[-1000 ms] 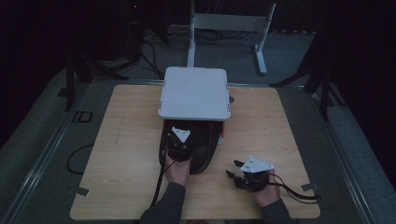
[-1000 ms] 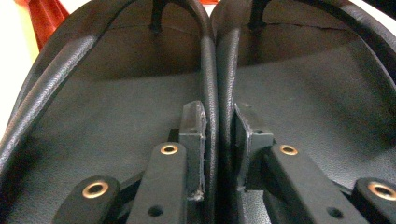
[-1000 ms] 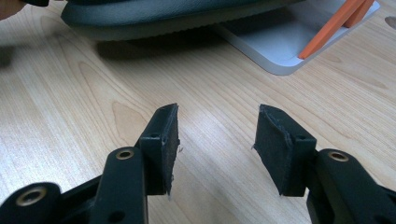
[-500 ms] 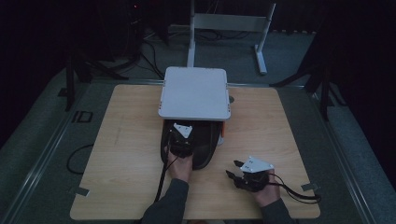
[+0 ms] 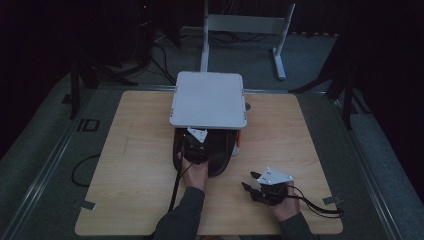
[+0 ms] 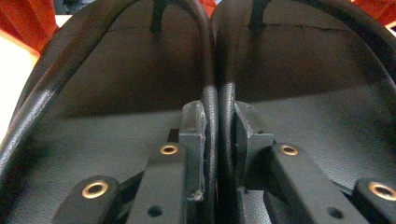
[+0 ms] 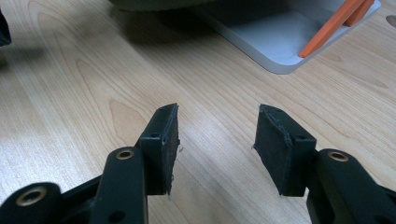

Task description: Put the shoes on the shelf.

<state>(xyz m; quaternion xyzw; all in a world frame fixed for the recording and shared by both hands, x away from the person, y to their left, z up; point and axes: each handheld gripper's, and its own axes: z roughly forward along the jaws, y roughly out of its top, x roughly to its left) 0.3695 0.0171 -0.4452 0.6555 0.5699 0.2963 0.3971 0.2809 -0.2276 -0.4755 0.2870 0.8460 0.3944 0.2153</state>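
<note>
A black bag lies on the wooden table, partly under a raised white platform. My left gripper sits on the bag's near side. In the left gripper view, the left gripper is shut on the bag's two black handles, which are pressed together between the jaws. The bag's dark leather-like side rises behind them. My right gripper rests low over the table at the front right. Seen close up, the right gripper is open, with bare wood between its jaws.
The platform's grey base plate and an orange piece lie ahead of the right gripper. An orange edge shows beside the bag. A white stand and cables are on the floor beyond the table.
My left gripper has edged slightly forward, toward the platform, with the handles in it. The right gripper has stayed where it was.
</note>
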